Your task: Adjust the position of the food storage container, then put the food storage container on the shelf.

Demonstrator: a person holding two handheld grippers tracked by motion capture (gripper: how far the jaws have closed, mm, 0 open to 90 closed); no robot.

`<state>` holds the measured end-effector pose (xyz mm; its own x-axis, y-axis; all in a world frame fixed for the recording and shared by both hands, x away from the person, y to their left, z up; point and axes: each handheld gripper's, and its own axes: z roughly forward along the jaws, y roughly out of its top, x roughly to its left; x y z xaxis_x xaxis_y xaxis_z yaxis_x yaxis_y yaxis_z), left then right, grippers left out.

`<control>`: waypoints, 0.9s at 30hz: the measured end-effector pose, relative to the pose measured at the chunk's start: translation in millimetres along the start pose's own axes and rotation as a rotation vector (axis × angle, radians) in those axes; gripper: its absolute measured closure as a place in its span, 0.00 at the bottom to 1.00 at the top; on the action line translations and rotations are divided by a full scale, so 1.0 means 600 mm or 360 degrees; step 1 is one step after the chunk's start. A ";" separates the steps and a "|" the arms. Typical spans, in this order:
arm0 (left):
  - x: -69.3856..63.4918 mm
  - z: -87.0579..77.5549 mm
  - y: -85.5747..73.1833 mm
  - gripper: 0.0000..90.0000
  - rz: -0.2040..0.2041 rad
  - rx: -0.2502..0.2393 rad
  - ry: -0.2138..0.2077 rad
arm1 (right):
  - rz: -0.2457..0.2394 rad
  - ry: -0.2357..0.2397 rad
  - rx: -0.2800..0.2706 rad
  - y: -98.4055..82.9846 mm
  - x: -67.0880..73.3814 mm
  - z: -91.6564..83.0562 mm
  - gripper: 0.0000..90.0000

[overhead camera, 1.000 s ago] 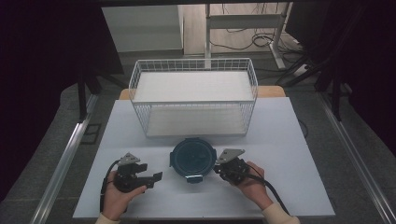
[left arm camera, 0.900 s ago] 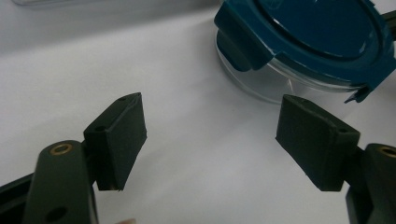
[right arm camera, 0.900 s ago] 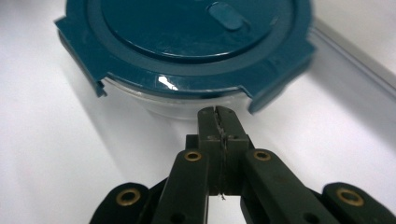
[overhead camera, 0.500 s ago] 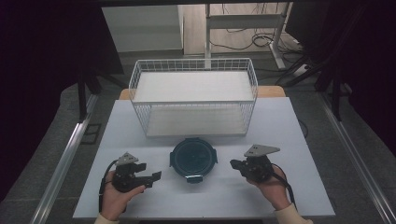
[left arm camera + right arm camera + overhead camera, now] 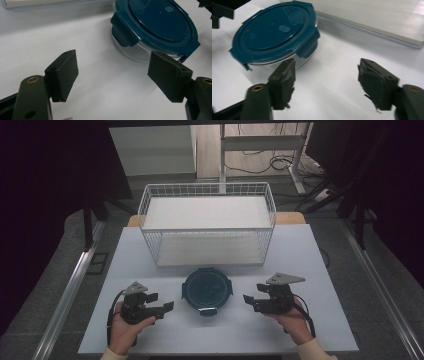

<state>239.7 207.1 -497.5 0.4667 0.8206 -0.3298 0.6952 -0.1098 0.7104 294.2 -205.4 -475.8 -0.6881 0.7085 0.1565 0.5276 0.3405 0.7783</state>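
The blue-lidded round container [image 5: 206, 290] sits on the table [image 5: 330, 330] at the wire basket's [image 5: 207, 225] six o'clock, unlifted, flanked by left gripper [image 5: 165, 306] released and right gripper [image 5: 248, 300], jaws just opened, empty

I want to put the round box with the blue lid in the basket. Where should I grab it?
Probably grip the round box across its clear side walls, under the lid's rim, with a tool coming in level from the right. The lid is flat and wide, and its latch tabs stick out, so avoid those.

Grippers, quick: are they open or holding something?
Left gripper: open, holding nothing.
Right gripper: jaws have just been opening, nothing between them; round teal-lidded clear container sits free.
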 end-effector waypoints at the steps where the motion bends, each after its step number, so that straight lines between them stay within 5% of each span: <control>1: 0.000 0.000 0.000 0.26 0.0000 0.0000 0.0000 | 0.0000 0.0000 0.0000 0.000 0.000 0.000 0.32; 8: -0.003 0.000 0.003 0.26 0.0004 -0.0011 0.0010 | 0.0058 -0.0010 0.0017 -0.002 -0.006 0.000 0.27; 11: -0.005 0.003 0.005 0.25 0.0001 -0.0011 -0.0022 | 0.0148 0.0078 -0.0001 0.001 -0.006 -0.002 0.25; 17: -0.011 0.007 0.009 0.23 -0.0022 -0.0006 -0.0046 | 0.0249 0.0136 0.0008 0.009 -0.003 0.002 0.23; 27: -0.013 0.002 0.028 0.22 -0.0063 -0.0052 -0.0085 | 0.0234 0.0152 0.0031 0.040 0.013 0.009 0.24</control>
<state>248.4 198.1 -483.4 0.4681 0.7929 -0.3902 0.6960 -0.0587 0.7156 304.2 -188.2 -459.4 -0.6466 0.6900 0.3253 0.6348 0.2502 0.7310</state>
